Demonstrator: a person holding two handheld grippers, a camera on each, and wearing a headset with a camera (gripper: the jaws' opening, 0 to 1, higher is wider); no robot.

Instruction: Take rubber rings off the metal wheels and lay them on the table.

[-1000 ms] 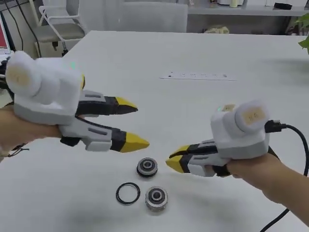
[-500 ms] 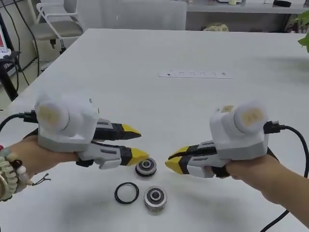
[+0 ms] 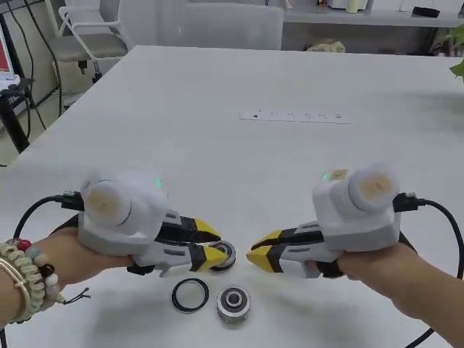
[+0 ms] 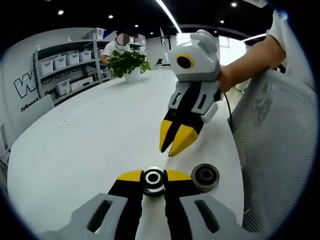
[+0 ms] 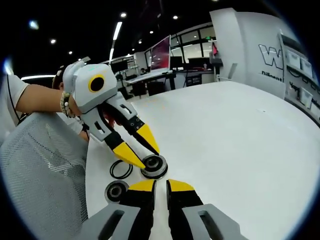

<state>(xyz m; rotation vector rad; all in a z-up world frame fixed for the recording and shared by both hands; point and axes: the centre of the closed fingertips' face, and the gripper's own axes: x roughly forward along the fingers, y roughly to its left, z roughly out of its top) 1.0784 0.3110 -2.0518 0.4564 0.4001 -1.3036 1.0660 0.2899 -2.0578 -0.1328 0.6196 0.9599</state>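
A metal wheel [image 3: 222,254] with a dark rim lies on the white table [image 3: 239,167]. My left gripper [image 3: 215,247] is shut on it, one yellow tip on each side of the wheel [image 4: 153,181]. A second wheel [image 3: 233,303] lies nearer to me, with a loose black rubber ring [image 3: 190,295] flat on the table to its left. My right gripper [image 3: 259,249] hovers just right of the held wheel and points at it. Its jaws stand a narrow gap apart with nothing between them. In the right gripper view the held wheel [image 5: 154,166], the ring [image 5: 121,169] and the second wheel [image 5: 116,191] lie ahead.
A white power strip [image 3: 296,115] lies across the table's far middle. A black cable [image 3: 444,217] runs from the right gripper off the front right. Chairs [image 3: 87,36] stand beyond the far left corner, and a green plant [image 4: 127,61] at the far right edge.
My left gripper came down and to the right from above the table, and its wide jaws closed around the wheel. The right gripper has barely moved.
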